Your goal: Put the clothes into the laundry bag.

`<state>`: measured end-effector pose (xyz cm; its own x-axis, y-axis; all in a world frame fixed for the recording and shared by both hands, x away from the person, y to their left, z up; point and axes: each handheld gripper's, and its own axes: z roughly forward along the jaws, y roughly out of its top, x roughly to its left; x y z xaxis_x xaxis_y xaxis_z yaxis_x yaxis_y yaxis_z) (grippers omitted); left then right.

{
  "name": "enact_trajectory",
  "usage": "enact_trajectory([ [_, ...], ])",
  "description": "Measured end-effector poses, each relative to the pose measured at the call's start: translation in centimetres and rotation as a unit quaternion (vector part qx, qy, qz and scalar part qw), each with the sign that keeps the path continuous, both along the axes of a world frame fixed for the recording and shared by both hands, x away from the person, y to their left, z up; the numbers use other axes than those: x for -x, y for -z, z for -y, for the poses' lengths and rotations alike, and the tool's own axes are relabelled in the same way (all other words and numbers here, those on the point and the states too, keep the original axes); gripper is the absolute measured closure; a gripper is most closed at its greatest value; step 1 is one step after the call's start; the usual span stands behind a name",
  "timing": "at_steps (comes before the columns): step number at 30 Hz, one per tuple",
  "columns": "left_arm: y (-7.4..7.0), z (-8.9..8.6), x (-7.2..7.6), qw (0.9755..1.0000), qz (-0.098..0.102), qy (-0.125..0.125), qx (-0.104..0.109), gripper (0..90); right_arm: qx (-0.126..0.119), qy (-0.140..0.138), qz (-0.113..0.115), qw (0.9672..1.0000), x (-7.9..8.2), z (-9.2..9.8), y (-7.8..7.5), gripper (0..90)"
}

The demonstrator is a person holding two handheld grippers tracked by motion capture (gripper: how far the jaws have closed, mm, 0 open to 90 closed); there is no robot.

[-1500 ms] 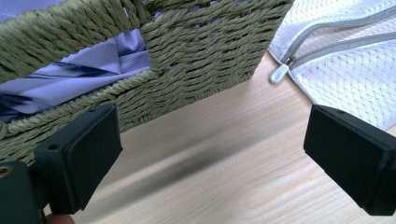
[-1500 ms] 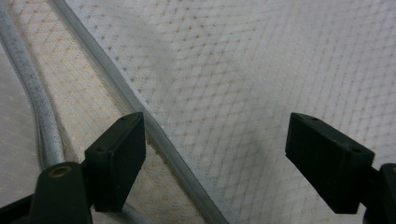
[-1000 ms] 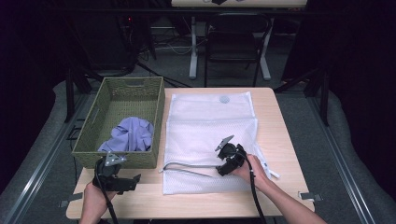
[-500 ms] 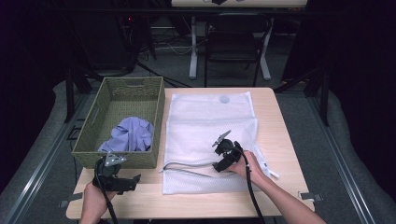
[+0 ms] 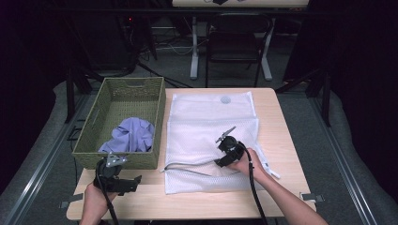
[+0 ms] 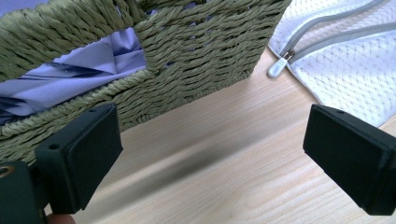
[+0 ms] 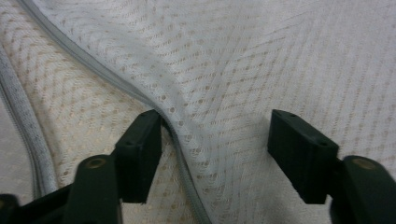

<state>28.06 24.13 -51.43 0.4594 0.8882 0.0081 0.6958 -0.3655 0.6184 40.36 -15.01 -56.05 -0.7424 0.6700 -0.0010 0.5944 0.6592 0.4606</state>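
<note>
A white mesh laundry bag [image 5: 211, 140] lay flat on the right half of the wooden bench [image 5: 281, 140], its grey zipper [image 5: 187, 166] running along the near edge with the mouth partly parted. The right gripper [image 5: 224, 151] pressed down on the bag just beyond that zipper line, near the middle of the bag's near part. In the right gripper view its fingers [image 7: 140, 154] had just been closing and stood part-way in — a raised fold of mesh and the zipper hem sat between them, the hem touching the left finger, the other finger not yet against the cloth.

The left gripper [image 5: 119, 180] hovered at the near left corner of the bench, just near of the green woven basket [image 5: 94, 140]. Its fingers [image 6: 81, 154] stood wide apart with nothing between them but bare wood. A lilac garment [image 5: 129, 136] lay crumpled in the near part of the basket — it showed through the handle slot in the left gripper view. The zipper pull [image 6: 278, 67] rested on the bench just right of the basket's corner.
</note>
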Motion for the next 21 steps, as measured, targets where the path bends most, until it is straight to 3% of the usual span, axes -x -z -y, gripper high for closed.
enact_trajectory([
  [11, 0.04, 0.05, -0.03, 1.0000, 0.000, 0.004, -0.004, 4.5, -0.012, 0.011, 0.004, 0.9999, -0.18, 0.45, -0.20, 61.2],
  [17, -0.05, -0.07, 0.01, 1.0000, 0.001, 0.003, 0.003, 4.0, -0.007, 0.014, 0.005, 0.9999, -0.31, 0.63, -0.32, 78.8],
  [21, -0.03, -0.06, 0.01, 1.0000, 0.001, 0.005, 0.003, 4.0, -0.008, 0.014, 0.010, 0.9998, -0.22, 0.69, -0.71, 83.6],
])
